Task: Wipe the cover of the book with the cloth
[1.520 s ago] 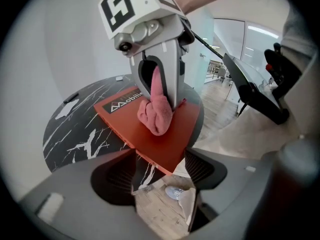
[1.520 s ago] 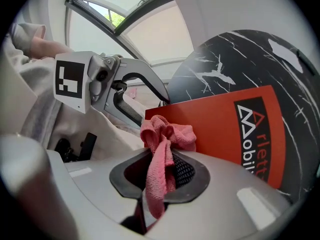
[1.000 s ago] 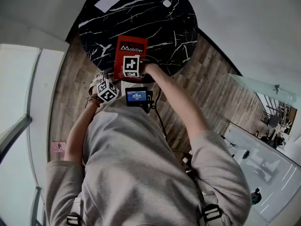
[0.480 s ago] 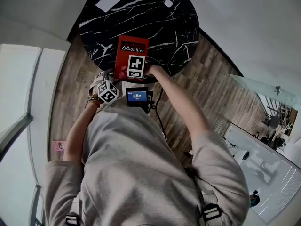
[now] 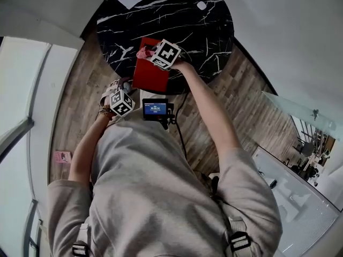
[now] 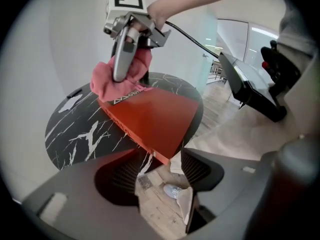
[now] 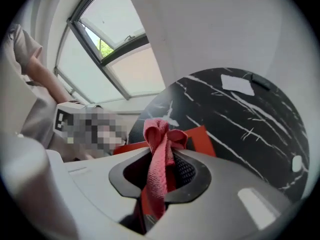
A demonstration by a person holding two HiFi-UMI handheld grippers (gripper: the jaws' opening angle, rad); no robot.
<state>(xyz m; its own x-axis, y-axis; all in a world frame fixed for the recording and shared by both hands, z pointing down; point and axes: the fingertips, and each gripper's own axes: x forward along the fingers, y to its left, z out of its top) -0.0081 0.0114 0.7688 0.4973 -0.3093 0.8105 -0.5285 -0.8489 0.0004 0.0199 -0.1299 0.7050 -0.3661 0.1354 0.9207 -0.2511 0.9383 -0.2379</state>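
This looks like a modern office. At the top of the head view a round black marble desk (image 5: 209,42) stands on a wood-plank floor (image 5: 241,95). At the right edge, a glass partition (image 5: 295,103) fronts what look like office chairs (image 5: 310,142). A large window (image 7: 120,59) sits in a white wall.

Bright, even daylight; soft shadows only. Window (image 7: 112,44) at upper left of right gripper view nearly washed out. Faint sheen on black table (image 5: 177,25). Strong fisheye bend, dark corners in both gripper views. Left claw (image 6: 160,171), right claw (image 7: 165,175) near lens, soft-focused.
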